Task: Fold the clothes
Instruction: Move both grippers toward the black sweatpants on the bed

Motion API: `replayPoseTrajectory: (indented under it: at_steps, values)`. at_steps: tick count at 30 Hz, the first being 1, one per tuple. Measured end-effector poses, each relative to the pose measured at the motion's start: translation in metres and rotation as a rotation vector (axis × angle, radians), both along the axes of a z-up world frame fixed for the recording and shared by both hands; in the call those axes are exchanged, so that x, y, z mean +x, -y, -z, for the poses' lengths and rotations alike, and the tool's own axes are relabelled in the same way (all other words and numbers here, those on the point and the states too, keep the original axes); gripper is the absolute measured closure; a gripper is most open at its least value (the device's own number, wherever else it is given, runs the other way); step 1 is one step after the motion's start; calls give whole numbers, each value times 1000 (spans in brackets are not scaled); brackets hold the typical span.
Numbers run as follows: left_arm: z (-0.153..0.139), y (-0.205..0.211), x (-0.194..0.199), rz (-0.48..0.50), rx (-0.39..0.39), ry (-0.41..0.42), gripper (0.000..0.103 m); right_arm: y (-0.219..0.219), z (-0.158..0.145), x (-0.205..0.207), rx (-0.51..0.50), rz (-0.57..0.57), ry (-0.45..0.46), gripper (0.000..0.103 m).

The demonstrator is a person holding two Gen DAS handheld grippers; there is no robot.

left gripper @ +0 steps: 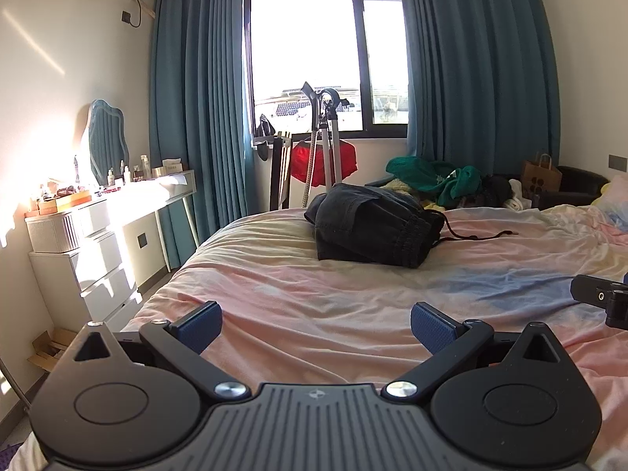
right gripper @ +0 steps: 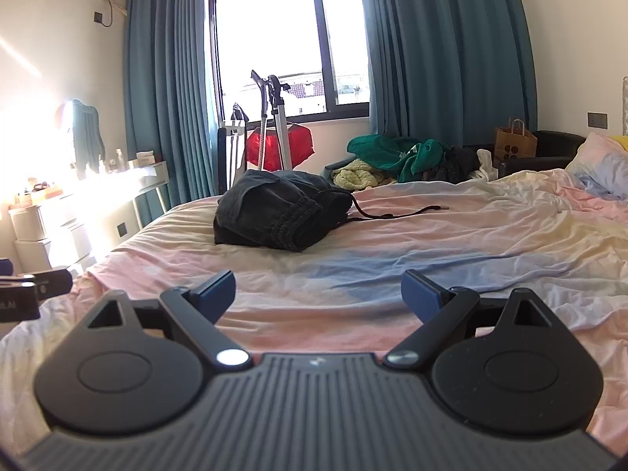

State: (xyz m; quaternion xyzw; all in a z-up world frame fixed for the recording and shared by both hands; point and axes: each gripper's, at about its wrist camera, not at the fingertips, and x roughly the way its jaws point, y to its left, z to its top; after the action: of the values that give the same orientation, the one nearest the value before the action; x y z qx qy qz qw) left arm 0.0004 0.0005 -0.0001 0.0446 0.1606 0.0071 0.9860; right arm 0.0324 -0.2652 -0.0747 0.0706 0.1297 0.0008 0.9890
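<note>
Both the left hand-held gripper (left gripper: 316, 324) and right hand-held gripper (right gripper: 318, 294) hover with fingers spread apart, holding nothing, short of the dark bundled trousers (left gripper: 373, 229) on the bed (left gripper: 274, 298).

Matt dark cloth trousers (left gripper: 376, 231), rumpled pastel cotton sheet (left gripper: 294, 298), ribbed blue fingers (left gripper: 431, 324)

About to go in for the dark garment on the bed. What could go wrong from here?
1. The black drawstring trails loose across the sheet and could snag or drag.
2. The dark bundled garment is bunched, so either open gripper, left or right, may pinch several layers.
3. The wrinkled pastel sheet could get grabbed too.
</note>
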Motion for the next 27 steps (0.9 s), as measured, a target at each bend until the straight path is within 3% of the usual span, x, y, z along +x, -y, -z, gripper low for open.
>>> replayPoseTrajectory:
  at_steps: [8,13,17,20,22,27]
  values:
    - [2,-7,6,-5,0,0,0,-9,-32,23,14,0,5,10]
    - [-1,-9,6,-19,-23,8,0,-17,-60,46,-4,-29,65,10]
    - [4,-10,12,-40,-25,5,0,-19,-33,43,-26,-34,80,10]
    - [8,-12,18,-58,-36,8,0,-16,-4,44,9,-19,-31,10]
    - [11,-15,22,-66,-50,9,0,-19,-3,46,19,-26,-53,10]
    - [17,-15,28,-88,-34,11,0,-23,-16,41,-3,-43,34,10]
